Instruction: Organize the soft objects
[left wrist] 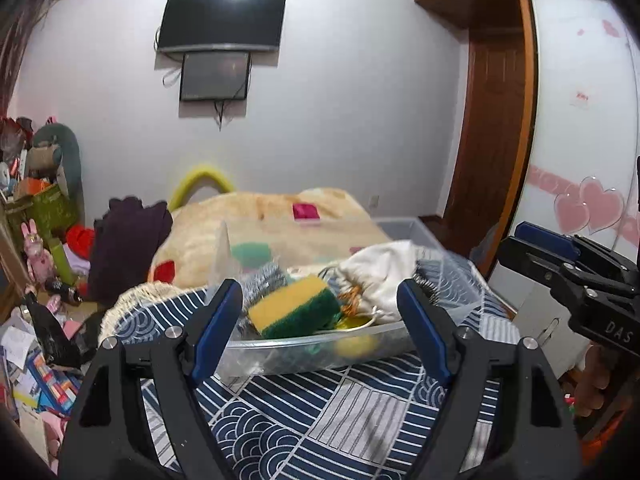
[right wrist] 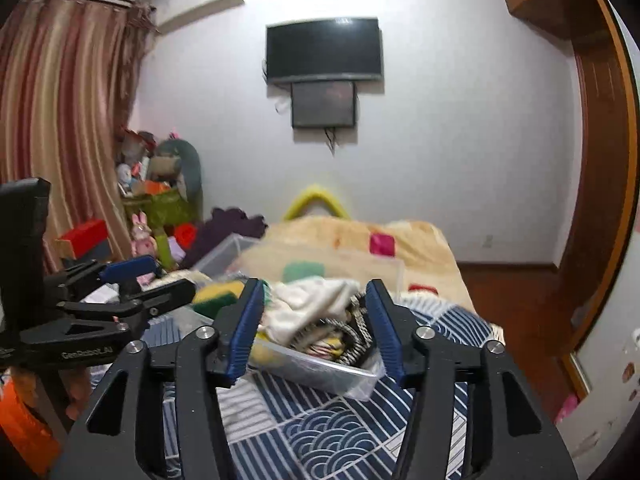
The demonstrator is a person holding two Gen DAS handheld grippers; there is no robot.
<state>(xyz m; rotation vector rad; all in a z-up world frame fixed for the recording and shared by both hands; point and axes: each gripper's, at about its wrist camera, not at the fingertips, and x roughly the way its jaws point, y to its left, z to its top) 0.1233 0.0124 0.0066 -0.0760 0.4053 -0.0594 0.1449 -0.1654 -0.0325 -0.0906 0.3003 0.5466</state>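
Left gripper (left wrist: 320,312) was spread wide, empty, hovering short of the clear bin (left wrist: 316,354) on the blue patterned cloth (left wrist: 320,420). It looked lined up on the yellow-green sponge (left wrist: 294,306), which sat tilted on top of the pile at the bin's left, likely the easiest pick. White cloth (left wrist: 380,272) was bunched on the bin's right side, over striped fabric (right wrist: 356,336). Right gripper (right wrist: 316,320) was also spread, holding nothing, centred on that cloth. Second clear bin (left wrist: 408,230) sat behind, probably the sorting target.
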